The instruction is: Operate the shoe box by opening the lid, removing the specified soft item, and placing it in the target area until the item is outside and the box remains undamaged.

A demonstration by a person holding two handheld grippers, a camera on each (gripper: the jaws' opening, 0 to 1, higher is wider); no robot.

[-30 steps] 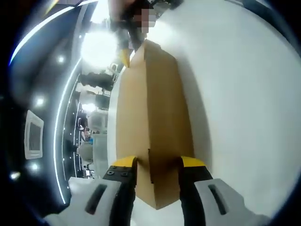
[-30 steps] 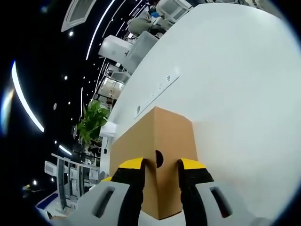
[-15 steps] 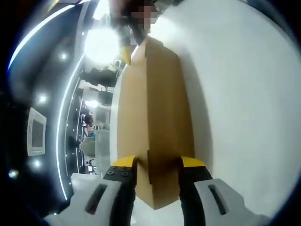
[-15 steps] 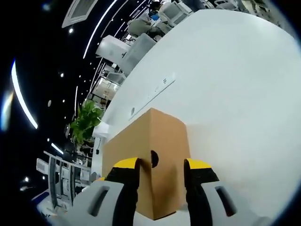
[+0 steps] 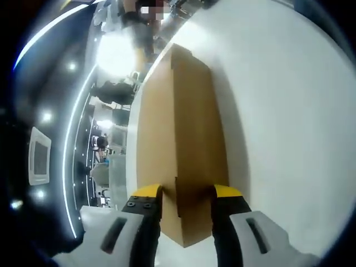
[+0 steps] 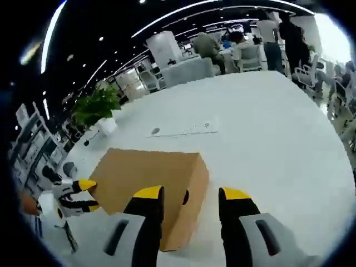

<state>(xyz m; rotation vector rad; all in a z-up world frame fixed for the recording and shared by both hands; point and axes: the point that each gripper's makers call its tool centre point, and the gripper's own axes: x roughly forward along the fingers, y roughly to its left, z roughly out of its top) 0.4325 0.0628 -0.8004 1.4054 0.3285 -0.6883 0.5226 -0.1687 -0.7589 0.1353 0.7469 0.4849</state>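
The brown cardboard shoe box (image 5: 178, 128) lies with its lid down on the white table (image 5: 289, 111) and runs away from my left gripper (image 5: 186, 193). That gripper's yellow-tipped jaws press on either side of the box's near end. In the right gripper view the shoe box (image 6: 142, 178) lies crosswise, with a round finger hole (image 6: 185, 196) in its near end face. My right gripper (image 6: 192, 196) stands open, just off that end, its jaws spread on either side of the box's corner without touching it. The left gripper (image 6: 84, 196) shows at the box's far left end, clamped on it.
A flat socket strip (image 6: 183, 130) is set into the table (image 6: 267, 128) beyond the box. A potted plant (image 6: 97, 105) stands at the far left edge. Several people (image 6: 239, 47) and chairs are at the back, and more chairs (image 6: 345, 100) line the right edge.
My right gripper let go of the box's end, opened wider and drew back; its view rolled level and tipped up. The left gripper kept its hold on the other end.
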